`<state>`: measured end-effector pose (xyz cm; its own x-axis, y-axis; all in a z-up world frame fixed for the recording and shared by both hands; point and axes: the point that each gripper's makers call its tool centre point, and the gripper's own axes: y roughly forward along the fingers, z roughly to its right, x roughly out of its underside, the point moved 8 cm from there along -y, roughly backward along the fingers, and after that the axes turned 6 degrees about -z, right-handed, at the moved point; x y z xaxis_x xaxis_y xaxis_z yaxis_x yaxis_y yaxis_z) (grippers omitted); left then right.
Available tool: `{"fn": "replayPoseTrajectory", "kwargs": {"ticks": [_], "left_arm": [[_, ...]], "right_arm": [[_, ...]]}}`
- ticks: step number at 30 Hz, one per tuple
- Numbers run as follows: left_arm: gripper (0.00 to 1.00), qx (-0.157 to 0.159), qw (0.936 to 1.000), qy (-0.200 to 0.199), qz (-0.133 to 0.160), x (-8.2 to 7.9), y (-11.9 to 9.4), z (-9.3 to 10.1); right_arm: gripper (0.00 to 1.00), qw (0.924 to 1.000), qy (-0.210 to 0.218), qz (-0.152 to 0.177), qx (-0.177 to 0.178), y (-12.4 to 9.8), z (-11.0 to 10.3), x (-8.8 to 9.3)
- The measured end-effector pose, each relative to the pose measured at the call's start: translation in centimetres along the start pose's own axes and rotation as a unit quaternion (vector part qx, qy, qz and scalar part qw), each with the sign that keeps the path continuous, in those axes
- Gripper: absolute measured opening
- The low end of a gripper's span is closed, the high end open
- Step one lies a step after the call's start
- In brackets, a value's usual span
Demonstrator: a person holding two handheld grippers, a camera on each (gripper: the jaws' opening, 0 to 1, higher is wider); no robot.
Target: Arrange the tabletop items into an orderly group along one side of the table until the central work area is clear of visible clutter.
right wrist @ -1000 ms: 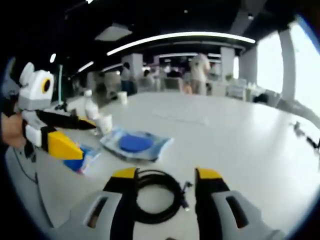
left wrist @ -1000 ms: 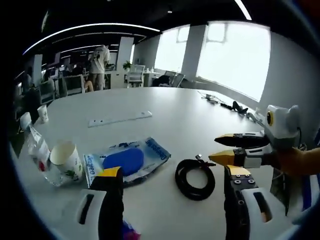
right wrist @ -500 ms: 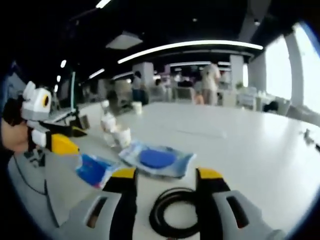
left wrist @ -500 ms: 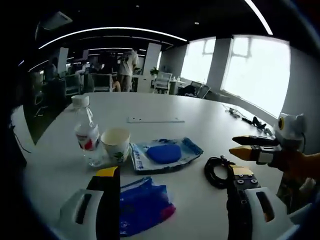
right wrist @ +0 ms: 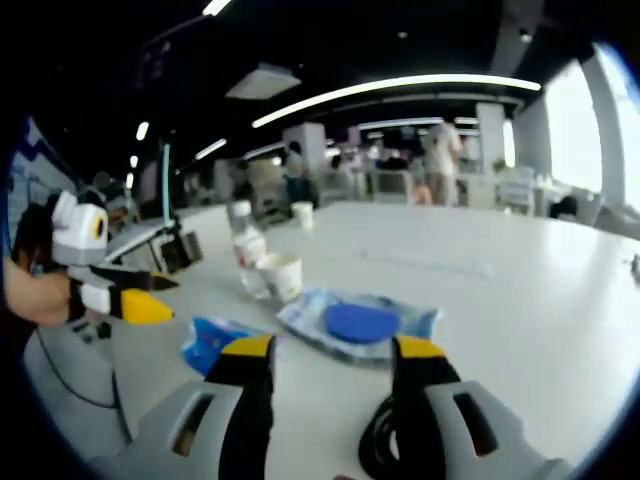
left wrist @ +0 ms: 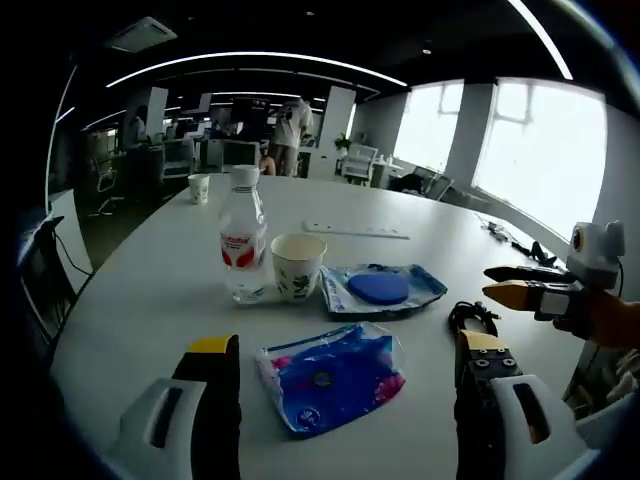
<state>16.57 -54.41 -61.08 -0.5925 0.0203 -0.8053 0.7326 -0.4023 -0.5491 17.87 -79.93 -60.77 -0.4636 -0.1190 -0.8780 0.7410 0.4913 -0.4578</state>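
Above the white table (left wrist: 130, 300), left tool (left wrist: 340, 365) unclenched over blue packet (left wrist: 330, 375), right tool (right wrist: 330, 365) unclenched, level above black cable (right wrist: 378, 450)

Sitting on the table: one water bottle (left wrist: 243, 235) | two paper cups (left wrist: 298, 266) | two blue packets (left wrist: 331, 374) | one black cable coil (left wrist: 470, 318) | one white strip (left wrist: 357, 231)

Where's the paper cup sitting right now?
In the left gripper view, the paper cup stands mid-table, between the water bottle and the clear packet.
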Motion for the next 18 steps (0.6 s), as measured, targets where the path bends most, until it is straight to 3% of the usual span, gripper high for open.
{"fn": "replayPoseTrajectory", "kwargs": {"ticks": [4,11,18], "left_arm": [[0.90,-0.008,0.9998,-0.015,-0.008,0.8,0.1,-1.3],[0.89,-0.012,0.9995,-0.027,-0.009,0.9,0.5,-2.1],[0.87,-0.014,0.9983,-0.039,-0.042,2.3,1.8,-2.8]], "right_arm": [[0.44,0.9998,-0.006,-0.012,-0.017,1.5,-1.2,0.3],[0.44,0.9993,-0.005,-0.018,-0.033,3.1,-2.5,-0.1],[0.43,0.9972,0.000,-0.053,-0.052,5.4,-3.8,0.8]]}}
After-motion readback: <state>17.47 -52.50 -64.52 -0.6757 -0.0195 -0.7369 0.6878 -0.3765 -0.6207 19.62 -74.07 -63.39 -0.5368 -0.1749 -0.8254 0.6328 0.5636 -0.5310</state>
